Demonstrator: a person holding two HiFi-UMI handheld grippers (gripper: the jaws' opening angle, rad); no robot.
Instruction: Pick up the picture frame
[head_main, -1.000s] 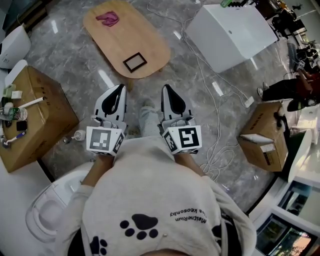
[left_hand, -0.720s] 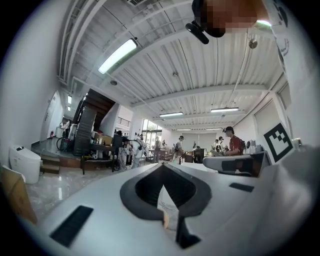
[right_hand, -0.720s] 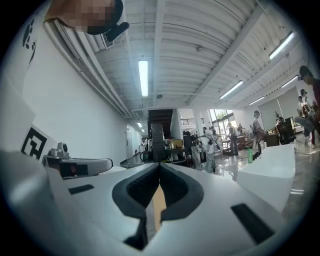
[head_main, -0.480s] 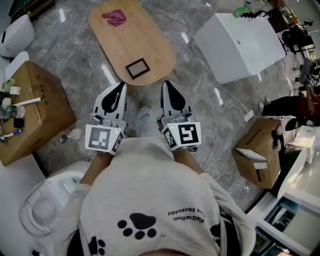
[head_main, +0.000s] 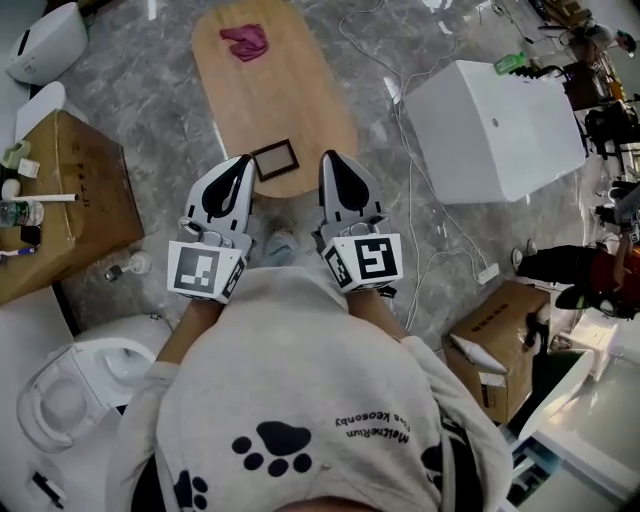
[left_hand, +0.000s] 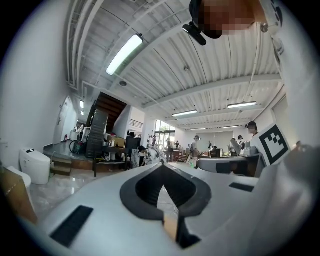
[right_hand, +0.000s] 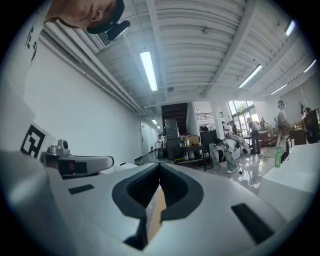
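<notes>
Dark-rimmed rectangular picture frame (head_main: 275, 158), near end of oval wooden desk (head_main: 250, 100): looks light, stiff, I'd grab a rim. Both left tongs (head_main: 240, 170) and right tongs (head_main: 332, 170) pressed together.

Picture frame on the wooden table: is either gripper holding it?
No, the picture frame lies flat on the wooden table, while the left gripper and right gripper are both shut on nothing.

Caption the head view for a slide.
From above, shut left gripper and right gripper flank a small dark-rimmed picture frame on an oval wooden table.
</notes>
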